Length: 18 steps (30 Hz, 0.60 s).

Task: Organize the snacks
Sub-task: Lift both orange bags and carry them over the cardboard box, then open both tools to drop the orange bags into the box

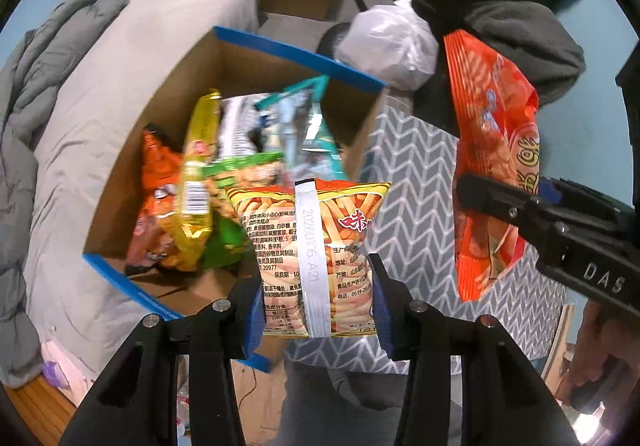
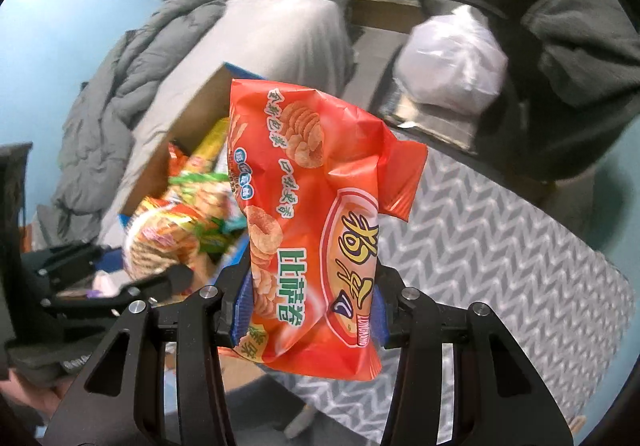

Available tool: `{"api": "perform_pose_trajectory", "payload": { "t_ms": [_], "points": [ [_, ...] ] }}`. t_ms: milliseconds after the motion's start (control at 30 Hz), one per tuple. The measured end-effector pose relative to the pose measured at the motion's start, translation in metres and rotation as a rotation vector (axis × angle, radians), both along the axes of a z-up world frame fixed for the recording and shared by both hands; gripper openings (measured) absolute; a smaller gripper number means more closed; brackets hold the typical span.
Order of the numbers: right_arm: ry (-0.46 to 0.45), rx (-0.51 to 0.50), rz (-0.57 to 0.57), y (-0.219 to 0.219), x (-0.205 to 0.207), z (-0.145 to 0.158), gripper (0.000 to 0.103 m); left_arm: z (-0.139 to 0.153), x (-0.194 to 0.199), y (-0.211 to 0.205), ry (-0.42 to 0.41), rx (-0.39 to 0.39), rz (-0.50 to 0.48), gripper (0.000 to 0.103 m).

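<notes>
Transfer step: left gripper (image 1: 316, 302) jaws clamped on fries packet (image 1: 316, 258); right gripper (image 2: 308, 310) jaws clamped on orange ring-snack bag (image 2: 316, 226). Cardboard box (image 1: 168, 101) lies ahead-left; next, lower each inside, release

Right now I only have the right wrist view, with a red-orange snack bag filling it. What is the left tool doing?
Observer: The left tool is shut on a yellow-orange bag of fry-shaped snacks, its printed back facing that camera.
Operator: Where is that bag relative to the box?
Observer: It hangs at the near edge of the blue-rimmed cardboard box, partly over the grey chevron-patterned surface.
Operator: Any room left in the box?
Observer: Bare cardboard floor shows at the near corner, beside a yellow packet standing on end among the other snacks.
Operator: And my bag, from there?
Observer: The red-orange snack bag hangs from the right tool, off to the right of the box.
</notes>
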State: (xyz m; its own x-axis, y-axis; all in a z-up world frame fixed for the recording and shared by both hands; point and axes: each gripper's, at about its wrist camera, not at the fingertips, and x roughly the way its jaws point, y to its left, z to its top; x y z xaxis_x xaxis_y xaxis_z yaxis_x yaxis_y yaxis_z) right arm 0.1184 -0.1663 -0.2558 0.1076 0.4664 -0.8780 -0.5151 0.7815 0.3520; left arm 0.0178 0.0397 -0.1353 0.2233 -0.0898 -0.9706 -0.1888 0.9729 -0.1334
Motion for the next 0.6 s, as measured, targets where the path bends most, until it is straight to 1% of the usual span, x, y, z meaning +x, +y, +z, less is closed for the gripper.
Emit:
{"api": "perform_pose_trajectory", "payload": {
  "t_ms": [333, 600],
  "points": [
    [0.007, -0.017, 0.106, 0.076, 0.014, -0.008, 0.046, -0.016, -0.009, 0.051, 0.021, 0.003, 0.071, 0.046],
    [0.015, -0.068, 0.172, 0.126, 0.029, -0.020, 0.046, -0.034, -0.012, 0.077, 0.048, -0.003, 0.113, 0.046]
  ]
}}
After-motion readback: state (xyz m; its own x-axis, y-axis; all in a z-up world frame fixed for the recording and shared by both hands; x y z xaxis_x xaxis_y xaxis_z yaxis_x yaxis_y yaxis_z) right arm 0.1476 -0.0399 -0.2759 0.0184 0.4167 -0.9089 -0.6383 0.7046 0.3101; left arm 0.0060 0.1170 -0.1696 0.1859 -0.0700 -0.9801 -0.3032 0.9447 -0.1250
